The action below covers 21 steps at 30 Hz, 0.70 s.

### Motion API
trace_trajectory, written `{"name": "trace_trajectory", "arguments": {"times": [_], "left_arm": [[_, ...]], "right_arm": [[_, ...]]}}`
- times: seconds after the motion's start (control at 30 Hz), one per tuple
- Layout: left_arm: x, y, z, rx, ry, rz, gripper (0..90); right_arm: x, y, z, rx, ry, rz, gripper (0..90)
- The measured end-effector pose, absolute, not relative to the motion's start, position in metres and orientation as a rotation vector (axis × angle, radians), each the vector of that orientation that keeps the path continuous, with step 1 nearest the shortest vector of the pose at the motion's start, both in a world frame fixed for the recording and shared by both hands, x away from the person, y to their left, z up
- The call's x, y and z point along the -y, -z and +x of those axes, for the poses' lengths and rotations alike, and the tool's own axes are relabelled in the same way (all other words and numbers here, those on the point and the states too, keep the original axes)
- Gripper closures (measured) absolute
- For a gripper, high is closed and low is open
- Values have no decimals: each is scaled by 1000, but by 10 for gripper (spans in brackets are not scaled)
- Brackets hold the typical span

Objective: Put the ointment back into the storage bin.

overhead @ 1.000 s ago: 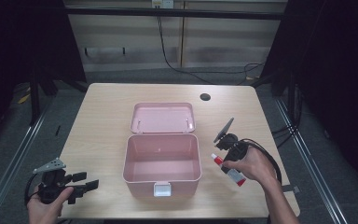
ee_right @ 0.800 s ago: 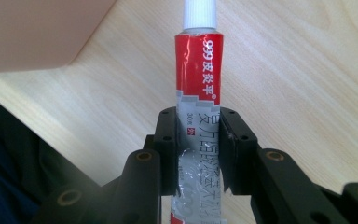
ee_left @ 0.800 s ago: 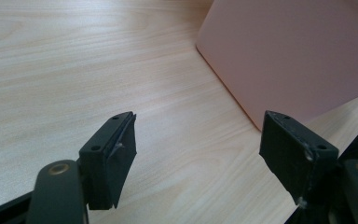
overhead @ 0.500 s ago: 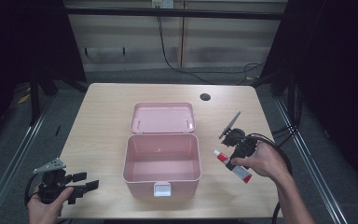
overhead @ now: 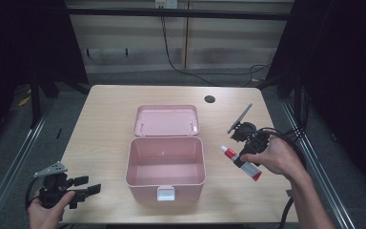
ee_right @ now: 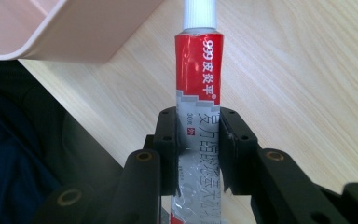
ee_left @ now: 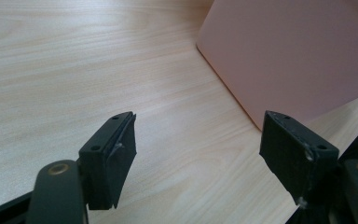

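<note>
Right gripper view: the right gripper (ee_right: 198, 149) is seen clamped on the ointment tube (ee_right: 199, 88), held above the table (ee_right: 307, 93) beside the pink box (ee_right: 74, 32). Wide-open jaws are shown on the left gripper (ee_left: 198, 154).

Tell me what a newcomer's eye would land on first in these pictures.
First, the open pale pink plastic box at the middle of the light wooden table, its lid laid back behind it. Next, the red, white and silver ointment tube, clamped by its silver end in the right gripper to the right of the box. The left gripper sits at the table's near left corner, jaws apart on nothing.
</note>
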<state>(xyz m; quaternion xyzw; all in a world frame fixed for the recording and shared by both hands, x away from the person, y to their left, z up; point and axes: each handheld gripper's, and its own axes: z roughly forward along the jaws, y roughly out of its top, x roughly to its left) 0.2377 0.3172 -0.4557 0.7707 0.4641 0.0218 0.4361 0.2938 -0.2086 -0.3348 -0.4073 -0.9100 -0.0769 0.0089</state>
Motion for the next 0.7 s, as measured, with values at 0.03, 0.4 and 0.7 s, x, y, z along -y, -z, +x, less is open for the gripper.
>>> {"name": "trace_trajectory", "arguments": {"times": [0.03, 0.4, 0.7], "left_arm": [[-317, 456, 238, -1155, -53, 1916, 269], [-317, 456, 238, -1156, -53, 1914, 268], [-318, 456, 238, -1152, -54, 1919, 268]], "right_arm": [[209, 331, 293, 2842, 238, -1260, 706], [194, 329, 290, 2907, 231, -999, 706], [184, 319, 288, 2948, 260, -875, 706]]}}
